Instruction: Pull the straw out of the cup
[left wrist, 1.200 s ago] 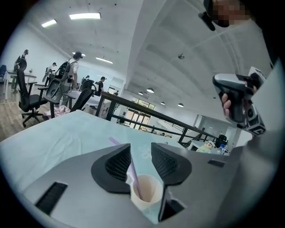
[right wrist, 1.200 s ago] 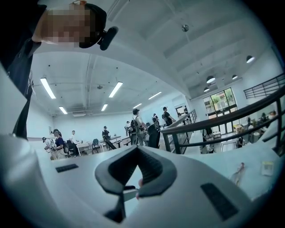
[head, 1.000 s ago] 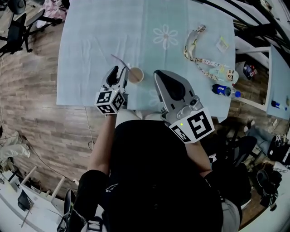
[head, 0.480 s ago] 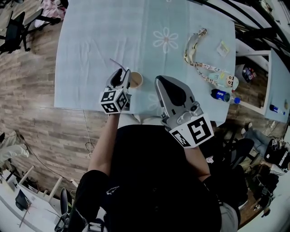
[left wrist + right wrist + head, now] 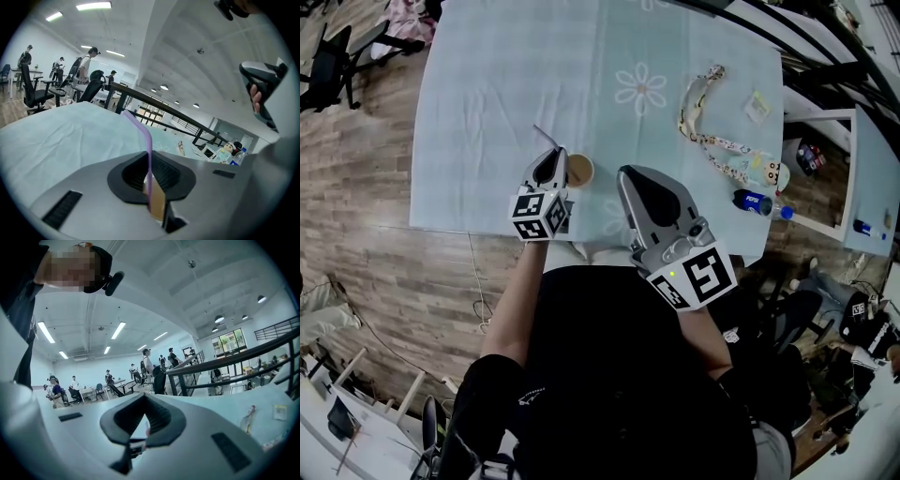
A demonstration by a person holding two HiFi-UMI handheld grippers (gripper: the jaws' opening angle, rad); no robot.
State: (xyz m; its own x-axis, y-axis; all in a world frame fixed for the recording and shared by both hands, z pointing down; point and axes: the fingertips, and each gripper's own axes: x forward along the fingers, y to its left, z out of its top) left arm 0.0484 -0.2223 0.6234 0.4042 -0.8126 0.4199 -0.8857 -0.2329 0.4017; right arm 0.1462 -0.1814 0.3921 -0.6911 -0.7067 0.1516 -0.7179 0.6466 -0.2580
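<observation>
A brown paper cup [image 5: 578, 171] stands near the front edge of the pale blue tablecloth [image 5: 487, 103]. A thin purple straw [image 5: 546, 137] leans out of it to the left. My left gripper [image 5: 557, 156] is at the cup's left rim, and its jaws are closing with the straw pinched between them. In the left gripper view the straw [image 5: 146, 140] rises between the pads above the cup [image 5: 157, 202], at my left gripper [image 5: 149, 183]. My right gripper [image 5: 627, 174] hovers just right of the cup, shut and holding nothing; it shows shut in its own view [image 5: 144, 426].
A patterned lanyard [image 5: 711, 131] with a cartoon figure [image 5: 774, 172] lies at the right. A small bottle [image 5: 757, 201] lies by the table's right edge and a small packet [image 5: 757, 107] further back. Office chairs [image 5: 337, 56] stand on the wooden floor at the left.
My left gripper came down a little beside the cup and its jaws went from wide open to closed round the straw. The right gripper stayed put.
</observation>
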